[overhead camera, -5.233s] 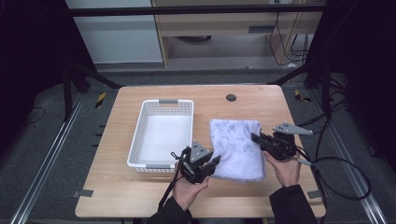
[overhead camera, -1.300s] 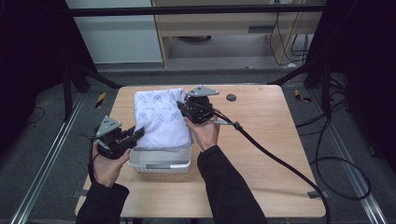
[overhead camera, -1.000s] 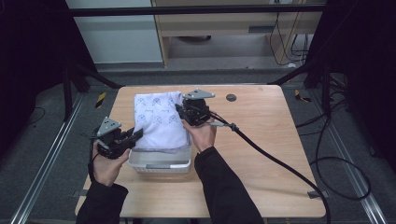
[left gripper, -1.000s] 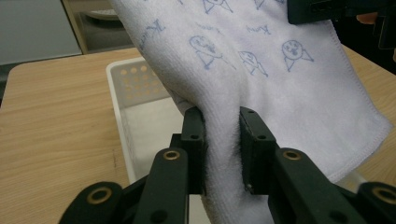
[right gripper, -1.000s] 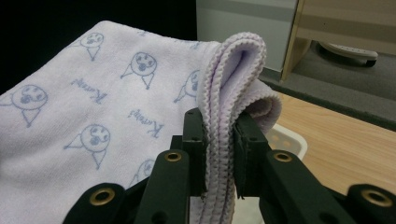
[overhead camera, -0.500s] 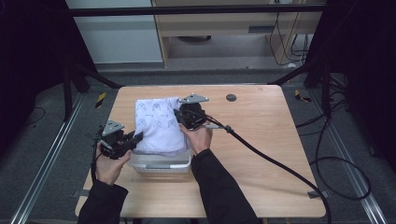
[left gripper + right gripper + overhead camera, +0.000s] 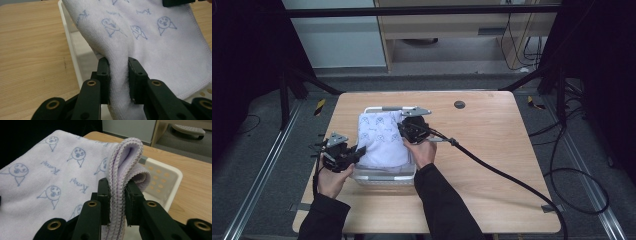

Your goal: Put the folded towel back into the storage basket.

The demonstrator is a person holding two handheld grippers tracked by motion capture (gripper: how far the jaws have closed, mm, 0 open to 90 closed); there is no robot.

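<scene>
A folded pale lilac towel (image 7: 381, 138) printed with small blue faces hangs stretched over the white plastic basket (image 7: 384, 175). My left gripper (image 7: 358, 152) is shut on the towel's near-left part, the cloth (image 7: 150, 42) bunched between the jaws (image 7: 118, 75). My right gripper (image 7: 403, 129) is shut on the towel's folded right edge (image 7: 127, 155) near the basket's far right corner (image 7: 172, 173). The towel is held a little above the basket's floor; most of the basket's inside is hidden by it.
The basket stands on a wooden table (image 7: 492, 150), left of centre. A small dark round disc (image 7: 459, 104) lies at the table's far edge. A thick black cable (image 7: 507, 175) trails from the right gripper across the table to the right.
Both grippers have carried the towel from the table's right side over the basket, and in the last second they have lowered it and drawn it slightly nearer.
</scene>
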